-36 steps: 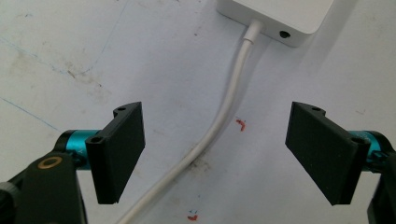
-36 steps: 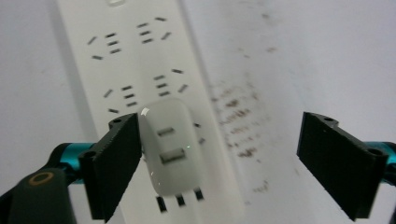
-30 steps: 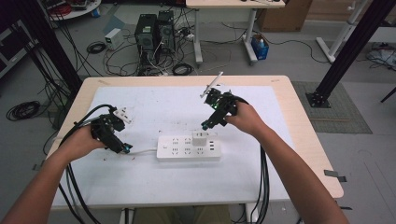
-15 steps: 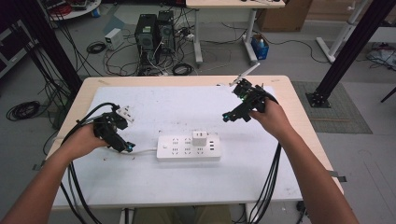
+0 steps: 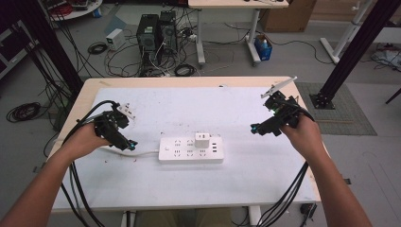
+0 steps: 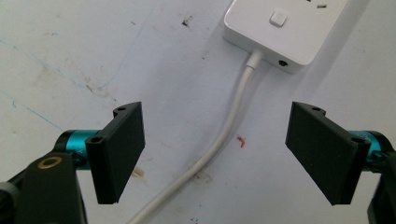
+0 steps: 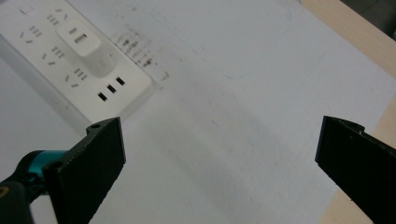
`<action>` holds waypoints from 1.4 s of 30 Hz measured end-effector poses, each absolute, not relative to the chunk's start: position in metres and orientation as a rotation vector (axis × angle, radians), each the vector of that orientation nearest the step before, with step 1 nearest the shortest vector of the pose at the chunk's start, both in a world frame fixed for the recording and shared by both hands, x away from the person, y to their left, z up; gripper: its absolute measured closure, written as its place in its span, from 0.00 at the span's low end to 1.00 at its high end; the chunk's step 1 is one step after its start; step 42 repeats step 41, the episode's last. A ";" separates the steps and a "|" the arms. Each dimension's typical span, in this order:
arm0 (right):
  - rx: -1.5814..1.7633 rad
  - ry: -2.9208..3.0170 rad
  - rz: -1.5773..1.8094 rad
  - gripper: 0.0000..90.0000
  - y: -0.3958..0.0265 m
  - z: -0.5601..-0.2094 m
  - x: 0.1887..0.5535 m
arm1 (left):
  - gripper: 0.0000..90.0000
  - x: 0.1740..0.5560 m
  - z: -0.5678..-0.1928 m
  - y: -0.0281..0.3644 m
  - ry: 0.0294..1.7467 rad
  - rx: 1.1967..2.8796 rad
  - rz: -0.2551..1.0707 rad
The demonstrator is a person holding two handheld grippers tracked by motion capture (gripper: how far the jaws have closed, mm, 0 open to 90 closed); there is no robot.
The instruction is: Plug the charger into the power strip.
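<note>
Hovering low over the table, the left gripper sat just off the left end of the power strip, jaws spread with nothing pinched. In the left gripper view the white cord ran on the tabletop between the two jaws, touching neither, and curved up into the strip's end by its switch button.

Mid-table, the strip lay flat, long side across, with a white plug adapter seated upright in a socket right of centre; the right gripper view showed the same adapter beside three small ports.

The right gripper was held well apart from the strip, near the table's right edge, raised. Its jaws had just been opening and stood wide apart, empty between them, bare tabletop below.
</note>
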State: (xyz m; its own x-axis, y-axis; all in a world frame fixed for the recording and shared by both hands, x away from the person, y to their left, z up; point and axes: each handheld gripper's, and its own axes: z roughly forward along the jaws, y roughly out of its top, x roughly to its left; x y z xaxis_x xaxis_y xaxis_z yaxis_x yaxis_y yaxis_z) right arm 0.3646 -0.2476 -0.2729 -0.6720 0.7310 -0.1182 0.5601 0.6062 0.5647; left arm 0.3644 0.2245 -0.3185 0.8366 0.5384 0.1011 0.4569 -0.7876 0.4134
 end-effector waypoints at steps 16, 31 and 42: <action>1.098 2.471 0.732 0.01 -0.262 -0.286 0.355 | 0.22 0.369 -0.315 0.227 0.800 2.589 0.340; 1.117 2.467 0.718 0.01 -0.262 -0.293 0.351 | 0.22 0.369 -0.315 0.228 0.824 2.579 0.346; 1.131 2.471 0.721 0.01 -0.264 -0.298 0.348 | 0.22 0.367 -0.316 0.226 0.829 2.581 0.356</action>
